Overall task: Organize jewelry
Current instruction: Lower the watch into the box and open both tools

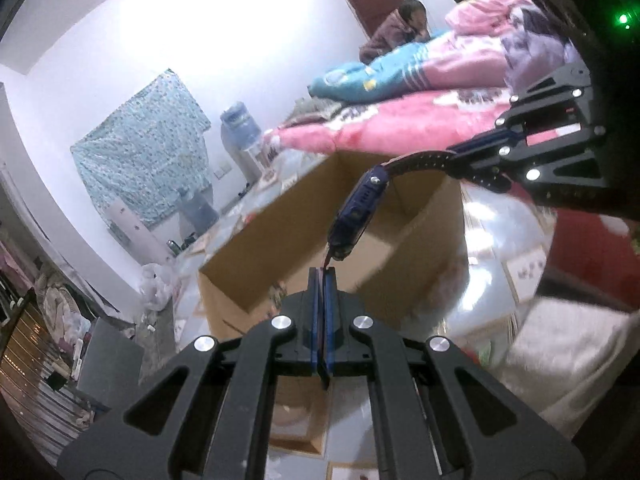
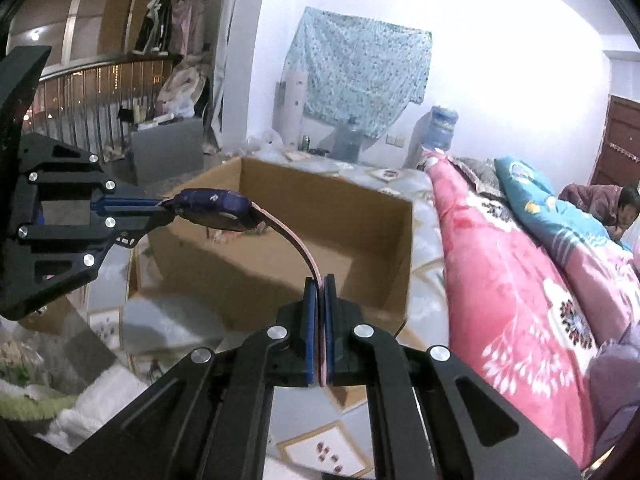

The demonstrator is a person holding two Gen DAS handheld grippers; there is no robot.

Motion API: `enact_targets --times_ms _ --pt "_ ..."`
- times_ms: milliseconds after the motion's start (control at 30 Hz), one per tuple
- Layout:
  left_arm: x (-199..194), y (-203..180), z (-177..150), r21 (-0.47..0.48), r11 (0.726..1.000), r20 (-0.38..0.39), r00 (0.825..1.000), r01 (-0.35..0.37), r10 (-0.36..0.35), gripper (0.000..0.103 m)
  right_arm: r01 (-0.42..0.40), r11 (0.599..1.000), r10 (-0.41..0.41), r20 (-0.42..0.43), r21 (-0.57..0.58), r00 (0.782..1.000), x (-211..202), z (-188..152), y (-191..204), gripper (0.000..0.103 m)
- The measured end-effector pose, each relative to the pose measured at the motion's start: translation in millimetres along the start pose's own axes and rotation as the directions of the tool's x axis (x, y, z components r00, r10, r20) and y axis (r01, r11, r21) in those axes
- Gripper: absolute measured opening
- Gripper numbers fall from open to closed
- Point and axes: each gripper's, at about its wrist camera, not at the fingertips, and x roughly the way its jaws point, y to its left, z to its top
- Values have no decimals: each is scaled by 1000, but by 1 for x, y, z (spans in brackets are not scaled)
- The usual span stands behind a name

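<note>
A purple-blue watch [image 1: 354, 212] with a pink strap hangs stretched between both grippers above an open cardboard box [image 1: 256, 256]. My left gripper [image 1: 323, 276] is shut on one strap end. My right gripper [image 1: 456, 156] enters from the upper right, shut on the other strap end. In the right wrist view the watch body [image 2: 214, 210] sits left of centre, its pink strap [image 2: 298, 246] curving down into my shut right gripper [image 2: 319, 284]. My left gripper [image 2: 160, 210] holds the other end from the left. The box [image 2: 352, 252] lies behind and below the watch.
The box rests on a bed with a patterned glossy cover [image 2: 168, 328]. Pink floral quilts [image 2: 512, 264] lie to the right. A person [image 2: 620, 208] sits at the far right. A water dispenser [image 2: 438, 128] and a hanging cloth [image 2: 360, 64] stand by the back wall.
</note>
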Motion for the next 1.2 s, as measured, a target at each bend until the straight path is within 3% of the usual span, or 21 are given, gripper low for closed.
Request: enact_targets --times_ms 233,333,467,567,700,767,833,1000,1100,1200 --pt "27 24 37 -63 997 -25 999 44 -46 2 -102 995 102 -59 4 993 36 51 -31 4" --pt "56 40 47 -123 989 -82 992 86 -97 2 -180 984 181 -138 17 974 71 67 -45 4" --pt "101 64 55 -243 957 -153 968 160 -201 2 -222 974 225 -260 42 939 118 79 -55 4" --pt "137 79 52 -327 922 -213 935 207 -285 2 -226 973 230 -347 52 909 155 86 -64 4" --pt "187 90 43 -420 877 -306 874 233 -378 2 -208 978 195 -440 19 877 197 90 -65 4" --pt "217 94 38 -476 843 -350 826 250 -442 2 -201 980 175 -463 -7 869 215 95 -66 4" --pt "242 97 33 -523 816 -382 789 245 -482 3 -180 983 152 -453 -20 878 226 102 -70 5" --pt "292 105 20 -593 781 -446 727 196 -522 3 -136 989 148 -384 60 911 239 117 -100 19" --pt "304 108 17 -620 767 -453 720 169 -525 3 -120 984 158 -331 133 930 232 116 -123 19" --pt "305 114 18 -623 769 -444 743 145 -501 5 -104 978 152 -278 180 949 215 109 -141 19"
